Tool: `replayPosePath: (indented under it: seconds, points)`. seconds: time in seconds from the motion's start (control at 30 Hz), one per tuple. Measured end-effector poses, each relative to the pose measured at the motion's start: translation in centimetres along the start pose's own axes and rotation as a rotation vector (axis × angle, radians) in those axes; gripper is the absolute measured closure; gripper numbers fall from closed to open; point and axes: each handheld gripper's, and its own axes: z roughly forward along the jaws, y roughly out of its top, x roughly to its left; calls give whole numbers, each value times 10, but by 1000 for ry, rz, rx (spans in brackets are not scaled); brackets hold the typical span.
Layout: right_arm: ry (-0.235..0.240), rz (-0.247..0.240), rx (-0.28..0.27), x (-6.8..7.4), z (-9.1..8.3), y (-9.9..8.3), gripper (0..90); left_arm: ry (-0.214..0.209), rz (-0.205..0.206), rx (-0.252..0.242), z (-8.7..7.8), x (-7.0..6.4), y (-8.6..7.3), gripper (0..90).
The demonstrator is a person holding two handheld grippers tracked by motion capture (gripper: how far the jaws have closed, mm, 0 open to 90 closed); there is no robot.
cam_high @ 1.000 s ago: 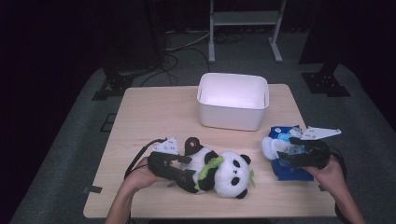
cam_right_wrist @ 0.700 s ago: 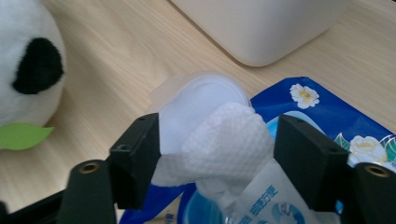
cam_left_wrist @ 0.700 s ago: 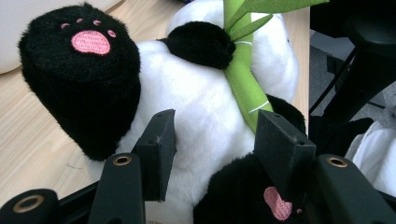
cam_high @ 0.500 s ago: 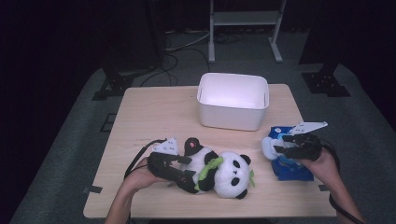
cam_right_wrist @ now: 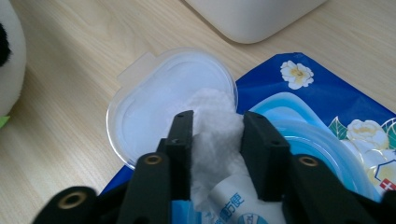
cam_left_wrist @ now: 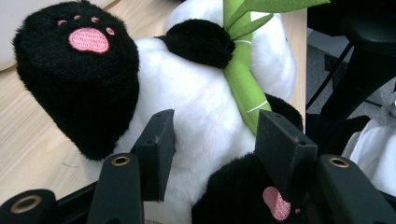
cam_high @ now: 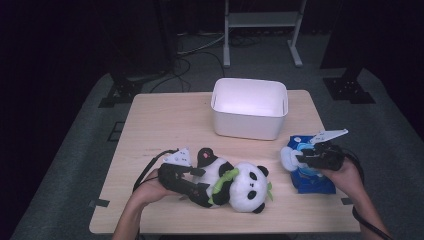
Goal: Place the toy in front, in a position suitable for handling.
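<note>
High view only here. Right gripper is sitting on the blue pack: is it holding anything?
Observer: Yes. In the right gripper view, the right gripper has its fingers closed on a white wipe that sticks up from the wipes pack.
Operator: Lid?
Observer: The clear lid is flipped open and hangs over the pack's edge above the table.
Operator: Left side?
Observer: The left gripper has its fingers on either side of the panda, at its white belly. Plush fills the gap.
</note>
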Motion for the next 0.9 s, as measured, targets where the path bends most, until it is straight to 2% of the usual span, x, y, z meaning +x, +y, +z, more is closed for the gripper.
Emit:
replayPosePath:
  seconds: [0.2,0.4,0.53,0.8,0.9]
  points:
    - [4,-9,3,1,-4,1,737,-3,2,6,0,-1,0,464]
    - [32,-7,-11,1,-12,5,834,-2,0,5,0,-2,0,459]
    - [45,-14,-21,3,-16,7,850,0,0,6,0,-3,0,457]
    - [70,30,-81,0,-27,8,853,3,-1,5,0,-2,0,451]
    - [62,28,-91,1,-31,9,853,2,-2,4,0,-2,0,451]
